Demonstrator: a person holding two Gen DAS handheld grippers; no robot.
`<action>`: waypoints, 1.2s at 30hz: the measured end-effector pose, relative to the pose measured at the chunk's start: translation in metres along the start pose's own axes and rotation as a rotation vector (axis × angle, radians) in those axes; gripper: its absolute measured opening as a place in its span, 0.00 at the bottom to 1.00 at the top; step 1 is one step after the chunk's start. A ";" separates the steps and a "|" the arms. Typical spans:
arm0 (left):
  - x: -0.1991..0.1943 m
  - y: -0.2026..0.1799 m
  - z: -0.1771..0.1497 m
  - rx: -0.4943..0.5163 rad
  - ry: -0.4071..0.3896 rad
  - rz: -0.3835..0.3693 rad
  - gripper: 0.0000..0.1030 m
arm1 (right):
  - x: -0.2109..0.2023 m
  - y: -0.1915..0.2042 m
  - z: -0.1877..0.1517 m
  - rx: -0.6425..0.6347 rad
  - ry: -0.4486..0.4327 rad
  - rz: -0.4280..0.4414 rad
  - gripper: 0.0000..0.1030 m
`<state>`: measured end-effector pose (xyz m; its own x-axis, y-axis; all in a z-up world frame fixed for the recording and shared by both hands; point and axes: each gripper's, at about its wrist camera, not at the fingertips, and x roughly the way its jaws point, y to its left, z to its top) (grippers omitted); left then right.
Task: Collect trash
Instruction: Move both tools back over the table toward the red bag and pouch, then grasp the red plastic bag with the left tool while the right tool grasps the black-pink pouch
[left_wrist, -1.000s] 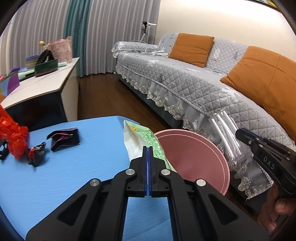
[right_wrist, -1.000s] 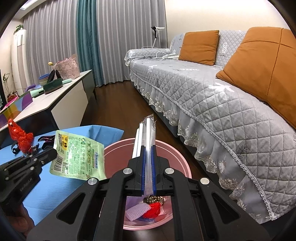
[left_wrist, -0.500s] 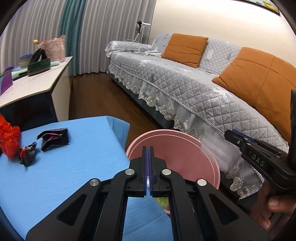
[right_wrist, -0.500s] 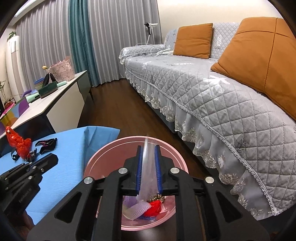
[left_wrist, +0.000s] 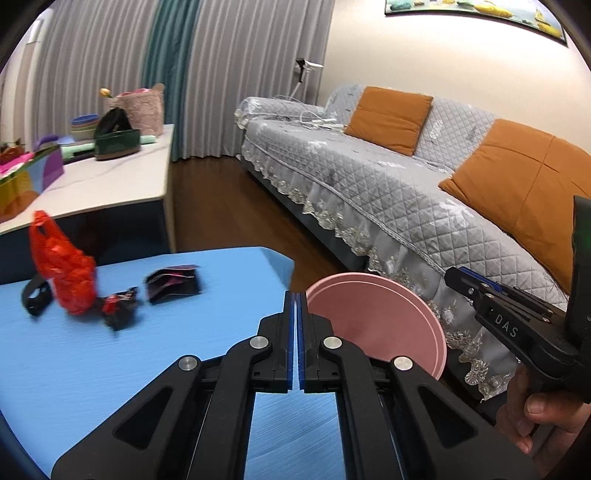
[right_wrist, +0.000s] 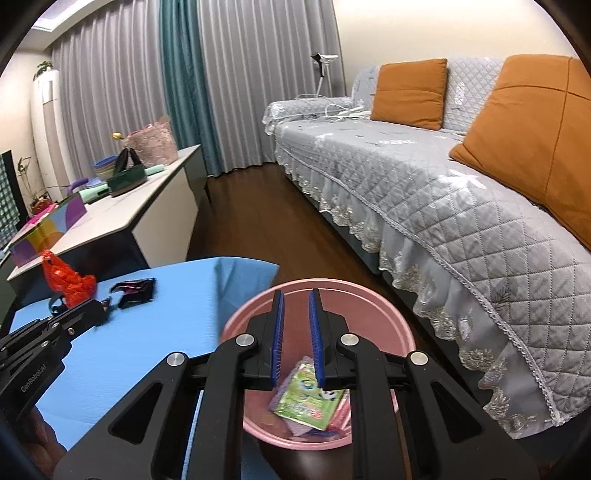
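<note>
A pink bin (right_wrist: 369, 306) stands on the floor by the blue table (right_wrist: 147, 325); a green wrapper (right_wrist: 306, 400) and other scraps lie inside. My right gripper (right_wrist: 296, 295) is open and empty, above the bin. My left gripper (left_wrist: 295, 295) is shut and empty, over the table's edge beside the bin (left_wrist: 376, 317). On the table lie a red plastic bag (left_wrist: 62, 269), a dark wrapper (left_wrist: 173, 284), a small dark-red wrapper (left_wrist: 118, 306) and a black loop (left_wrist: 35, 299). The right gripper also shows in the left wrist view (left_wrist: 458, 277).
A grey quilted sofa (right_wrist: 443, 192) with orange cushions (right_wrist: 406, 92) runs along the right. A white low cabinet (left_wrist: 96, 184) with bags and boxes stands behind the table. Dark wood floor (right_wrist: 266, 221) lies between them.
The left gripper dropped the green wrapper into the bin and swung back over the table. The right gripper opened and let its clear wrapper fall into the bin.
</note>
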<state>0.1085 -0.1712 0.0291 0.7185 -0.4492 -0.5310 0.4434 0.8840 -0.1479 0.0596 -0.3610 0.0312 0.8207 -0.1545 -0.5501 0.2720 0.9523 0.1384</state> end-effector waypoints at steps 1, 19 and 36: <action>-0.004 0.005 0.000 -0.003 -0.003 0.009 0.02 | -0.002 0.006 0.000 -0.005 -0.003 0.009 0.14; -0.063 0.108 -0.015 -0.130 -0.039 0.170 0.02 | 0.006 0.111 -0.009 -0.078 0.020 0.160 0.14; -0.034 0.192 -0.034 -0.255 -0.023 0.280 0.02 | 0.064 0.160 -0.016 -0.082 0.061 0.252 0.14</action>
<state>0.1514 0.0180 -0.0099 0.8061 -0.1862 -0.5618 0.0826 0.9753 -0.2048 0.1477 -0.2144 0.0049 0.8251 0.1038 -0.5554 0.0195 0.9772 0.2116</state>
